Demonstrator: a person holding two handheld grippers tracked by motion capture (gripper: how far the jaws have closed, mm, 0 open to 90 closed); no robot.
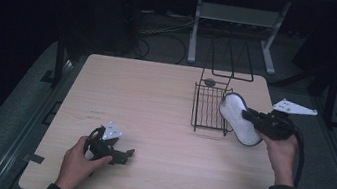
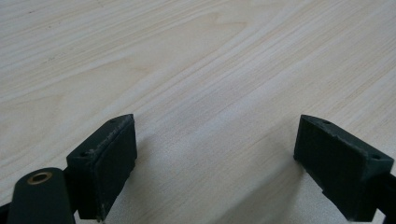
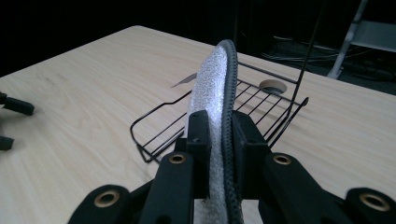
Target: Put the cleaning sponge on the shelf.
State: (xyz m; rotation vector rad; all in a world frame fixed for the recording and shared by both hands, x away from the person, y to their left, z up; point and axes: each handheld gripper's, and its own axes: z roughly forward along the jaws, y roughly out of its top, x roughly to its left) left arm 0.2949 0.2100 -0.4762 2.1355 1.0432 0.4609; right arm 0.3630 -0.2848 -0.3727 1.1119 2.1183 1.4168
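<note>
My right gripper point(image 1: 250, 118) is shut on a flat oval pad point(image 1: 239, 118), white foam on one face with a dark rim, held on edge just right of a black wire rack point(image 1: 211, 106). In the right gripper view the pad point(image 3: 215, 88) stands upright between the jaws of that gripper point(image 3: 219, 140), with the wire rack point(image 3: 224, 116) lying on the table behind it. My left gripper point(image 1: 126, 155) rests on the table at the front left, open. In the left gripper view, bare wood lies between the wide-apart jaws of the left gripper point(image 2: 215, 168).
The light wooden table point(image 1: 153, 117) has a round cable hole point(image 1: 210, 82) beside the rack's far end. The rack's tall wire handle point(image 1: 232, 58) rises at the back. Beyond the table stand a white desk frame point(image 1: 238, 19) and floor cables.
</note>
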